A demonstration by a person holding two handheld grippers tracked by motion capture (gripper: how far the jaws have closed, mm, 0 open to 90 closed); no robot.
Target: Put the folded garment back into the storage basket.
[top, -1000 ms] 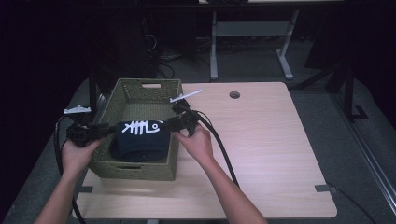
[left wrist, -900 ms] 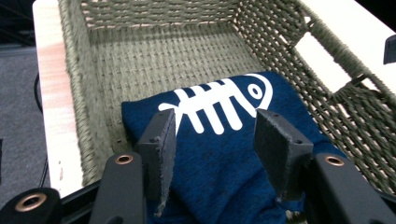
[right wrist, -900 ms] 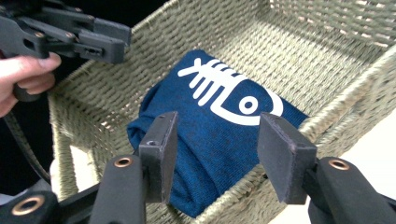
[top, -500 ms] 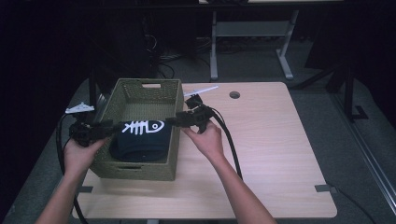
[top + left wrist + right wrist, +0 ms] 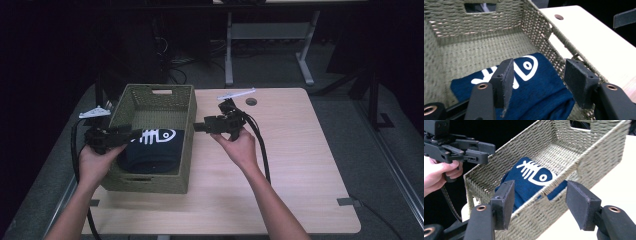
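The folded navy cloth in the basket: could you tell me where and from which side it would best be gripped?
Probably its thick folded edge, nearest the person. The cloth lies flat on the floor of the basket, walled all round, so a gripper should come from above, jaws pointing down astride that fold.

Overhead plus two close basket (image 5: 150, 145) views

Both grippers (image 5: 131, 135) (image 5: 198, 126) — off the shirt (image 5: 150, 150), apart
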